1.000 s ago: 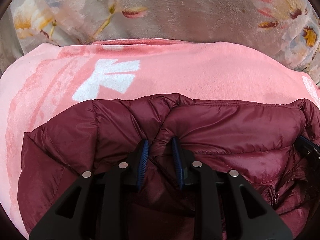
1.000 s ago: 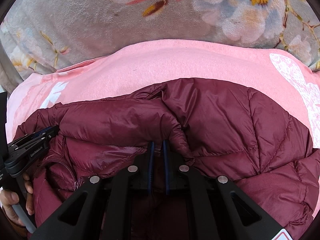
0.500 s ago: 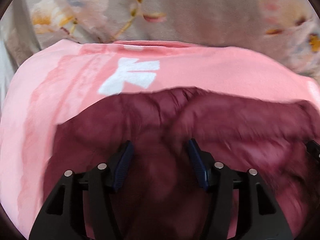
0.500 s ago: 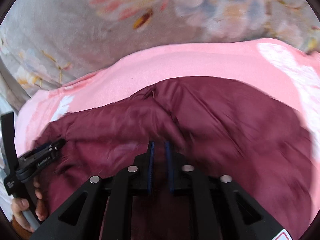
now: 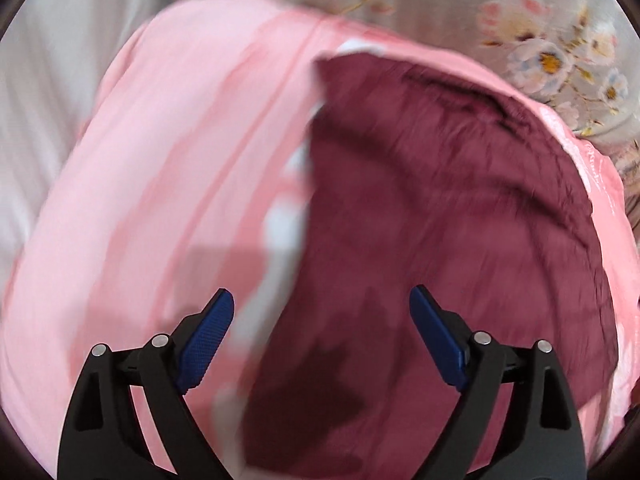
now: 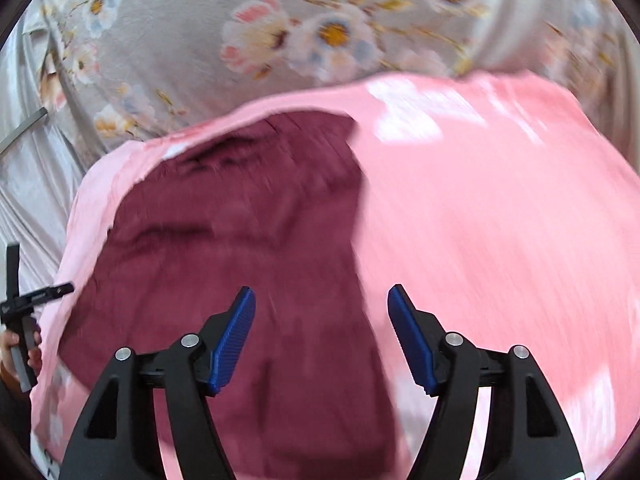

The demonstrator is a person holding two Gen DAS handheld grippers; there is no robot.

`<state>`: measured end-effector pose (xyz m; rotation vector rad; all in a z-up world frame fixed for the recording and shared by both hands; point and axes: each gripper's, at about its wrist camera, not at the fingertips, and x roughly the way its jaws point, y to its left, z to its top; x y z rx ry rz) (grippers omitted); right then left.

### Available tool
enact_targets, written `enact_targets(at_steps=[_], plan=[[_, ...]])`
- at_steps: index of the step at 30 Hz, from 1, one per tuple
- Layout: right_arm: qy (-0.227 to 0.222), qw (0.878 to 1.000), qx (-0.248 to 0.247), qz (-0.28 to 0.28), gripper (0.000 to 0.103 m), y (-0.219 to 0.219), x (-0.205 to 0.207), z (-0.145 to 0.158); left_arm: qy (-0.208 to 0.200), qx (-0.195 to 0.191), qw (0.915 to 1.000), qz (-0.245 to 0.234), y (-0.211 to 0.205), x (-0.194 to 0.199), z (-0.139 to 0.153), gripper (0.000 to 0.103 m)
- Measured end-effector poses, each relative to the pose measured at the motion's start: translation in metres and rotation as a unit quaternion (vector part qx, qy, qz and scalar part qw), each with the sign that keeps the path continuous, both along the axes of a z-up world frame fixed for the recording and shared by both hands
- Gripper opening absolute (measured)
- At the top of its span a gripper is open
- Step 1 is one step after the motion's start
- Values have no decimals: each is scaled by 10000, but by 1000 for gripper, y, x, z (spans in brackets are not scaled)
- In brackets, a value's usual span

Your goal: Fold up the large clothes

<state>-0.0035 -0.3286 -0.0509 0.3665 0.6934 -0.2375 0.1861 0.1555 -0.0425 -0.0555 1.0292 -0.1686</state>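
Observation:
A dark red puffer jacket (image 5: 440, 220) lies folded on a pink blanket (image 5: 180, 160); both views are motion-blurred. My left gripper (image 5: 322, 304) is open and empty, raised over the jacket's left edge. My right gripper (image 6: 322, 300) is open and empty, raised over the jacket (image 6: 240, 240) near its right edge, with the pink blanket (image 6: 500, 220) to the right. The left gripper's black body (image 6: 24, 304) shows at the far left of the right wrist view, held by a hand.
A grey floral bedspread (image 6: 320, 32) lies beyond the pink blanket and shows in the left wrist view (image 5: 552, 56) too. White cloth (image 5: 44, 92) lies to the left.
Both grippers let go of the jacket, opened wide and pulled up and back. The left view swung left, the right view swung right. The jacket now lies flat.

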Motion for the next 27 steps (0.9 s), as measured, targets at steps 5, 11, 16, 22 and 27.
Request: enact_targets(at_steps=[5,11,16,22,27], plan=[[-24,9968,777,-200,68,-5,-45,-42,282,-468,9972,506,44,-49,-27,87],[-208,9934,1098,-257,69,12,-39,-66,160,-1274,9888,760,43,-64,-29,84],[-273,9932,1050,-418,30,24,-24,-62,205,-1246,9887,805,17,-60,-31,38],[-749,9930,844,-357,3,35,-49,-30,9,-1542,9861,620,21,-81,-3,6],[-1158,9930,18,-216,3,68,-100,9,-367,-1553,9864,385,31,-124,36,5]])
